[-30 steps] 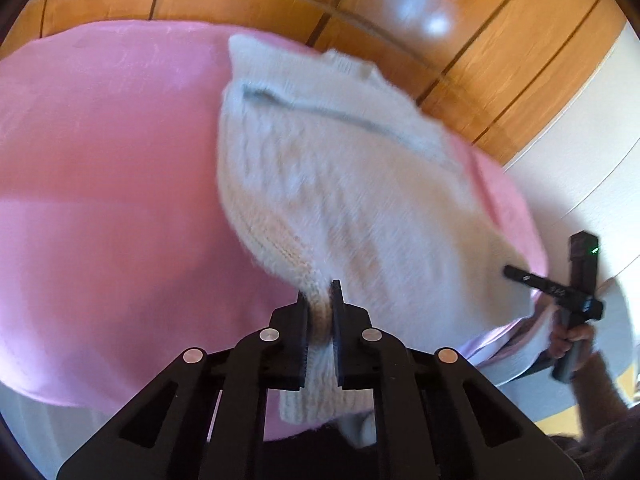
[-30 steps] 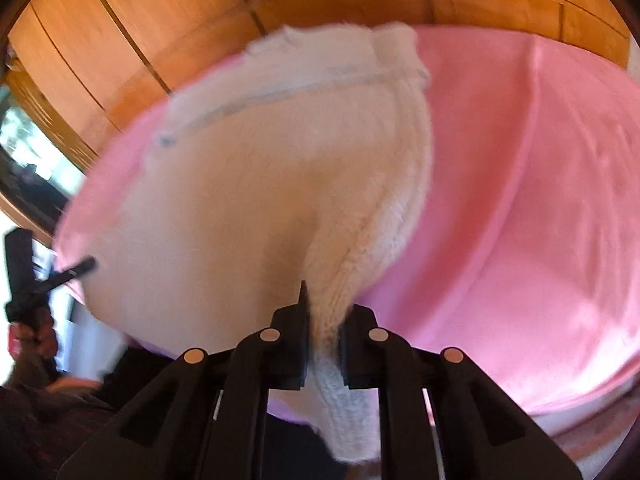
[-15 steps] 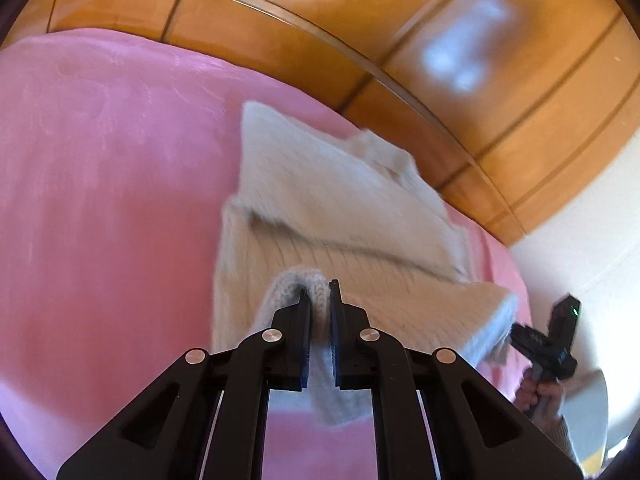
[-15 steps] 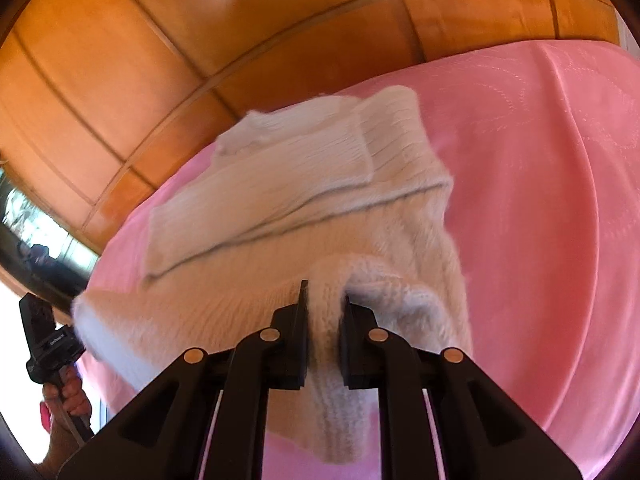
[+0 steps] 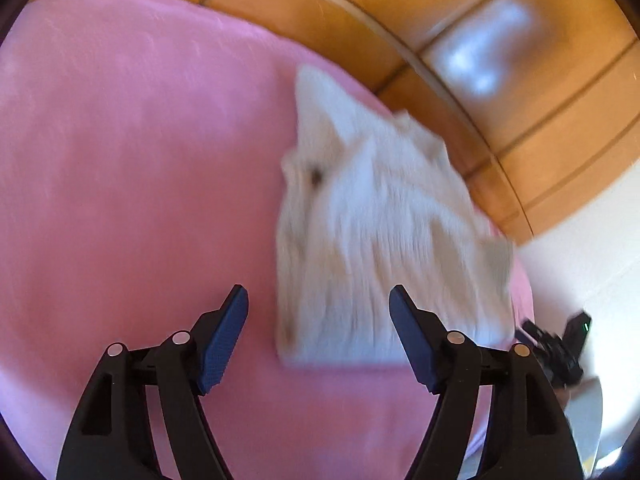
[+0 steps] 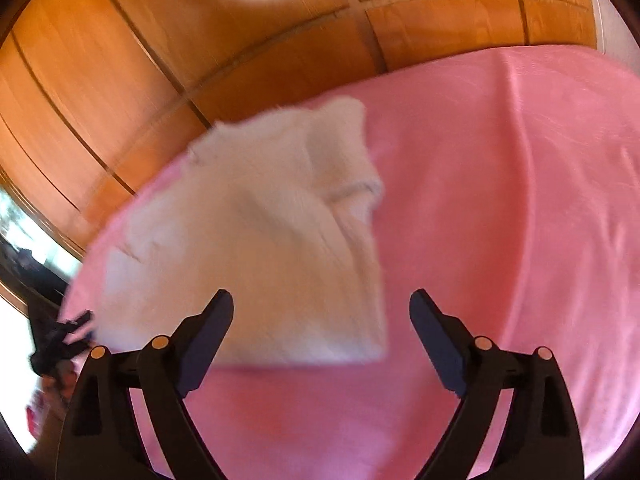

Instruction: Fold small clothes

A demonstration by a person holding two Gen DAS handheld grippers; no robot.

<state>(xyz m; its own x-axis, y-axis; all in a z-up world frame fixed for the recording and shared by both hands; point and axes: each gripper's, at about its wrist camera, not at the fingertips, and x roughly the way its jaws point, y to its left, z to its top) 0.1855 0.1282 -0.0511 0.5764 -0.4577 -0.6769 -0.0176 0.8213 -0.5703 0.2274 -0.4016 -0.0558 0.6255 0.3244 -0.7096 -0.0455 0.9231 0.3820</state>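
A white knitted sweater [image 5: 380, 240] lies folded on the pink blanket [image 5: 140, 180]; it also shows in the right wrist view [image 6: 260, 248]. Both views are motion-blurred. My left gripper [image 5: 318, 300] is open and empty, just short of the sweater's near left corner. My right gripper [image 6: 322, 304] is open and empty, over the sweater's near right corner. The right gripper [image 5: 560, 344] shows small at the right edge of the left wrist view, and the left gripper [image 6: 60, 340] at the left edge of the right wrist view.
A wooden panelled wall [image 6: 200, 40] stands behind the bed. The pink blanket [image 6: 520, 200] spreads wide around the sweater. A white wall [image 5: 580, 240] is at the right, and a bright window [image 6: 24, 232] at the far left.
Both grippers have carried the sweater's near edge forward over itself, then opened and let it go. The sweater now lies folded and shorter.
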